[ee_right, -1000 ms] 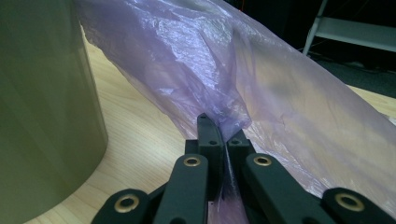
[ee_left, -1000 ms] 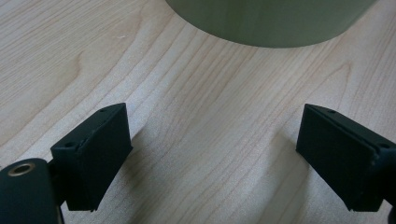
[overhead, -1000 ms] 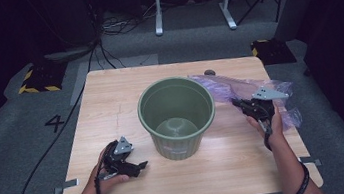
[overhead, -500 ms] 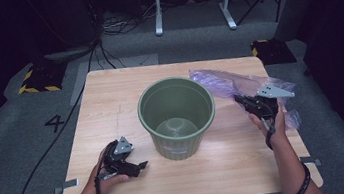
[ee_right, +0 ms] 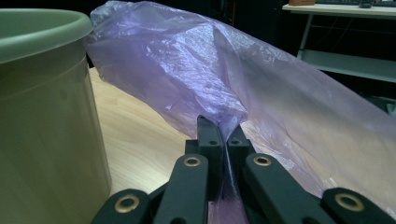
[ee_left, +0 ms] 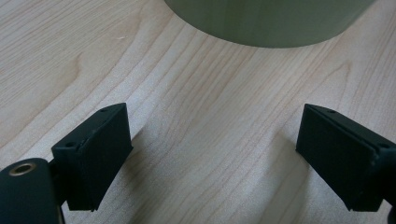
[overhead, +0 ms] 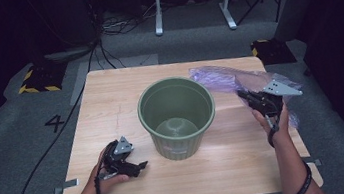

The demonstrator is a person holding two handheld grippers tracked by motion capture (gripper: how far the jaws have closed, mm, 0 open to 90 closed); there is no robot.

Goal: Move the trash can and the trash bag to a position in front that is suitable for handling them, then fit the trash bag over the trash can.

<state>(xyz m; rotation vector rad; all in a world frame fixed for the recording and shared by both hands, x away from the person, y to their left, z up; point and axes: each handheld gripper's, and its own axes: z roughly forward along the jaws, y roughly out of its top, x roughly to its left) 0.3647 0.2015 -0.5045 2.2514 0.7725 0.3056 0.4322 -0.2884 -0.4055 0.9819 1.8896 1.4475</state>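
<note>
A: Lining the bin point(overhead: 178, 119) looks like the job, and it has barely begun. The purple bag point(overhead: 231, 80) lies on the far right part of the desk point(overhead: 111, 110), just beside the bin and still outside it.

B: Is the bag held at all?

A: Yes. In the right gripper view the right hand-held gripper point(ee_right: 223, 135) is clenched on a fold of the bag point(ee_right: 243, 79), the film pinched between its two black jaws and bunching upward from them. In the high view that right hand-held gripper point(overhead: 256, 100) sits at the bin's right side, with the bag spreading away behind it toward the desk's far edge.

B: And the other hand?

A: The left hand-held gripper point(overhead: 131, 168) rests low near the front left of the desk, released, jaws wide apart. Its own view shows bare wood between the jaws and the bin's base point(ee_left: 271, 23) ahead; it touches nothing.

B: So what counts as done?

A: Only the grip on the bag, I would say. The bin stands upright and empty in the middle of the desk, with no film over its rim.

B: What is left?

A: By my reading, nearly everything: lifting the bag clear, finding and opening its mouth, probably with the left hand-held gripper taking the opposite edge, lowering it inside the bin and folding the edge over the rim. Whether the pinched fold is the mouth or the closed end, I cannot tell.
</note>
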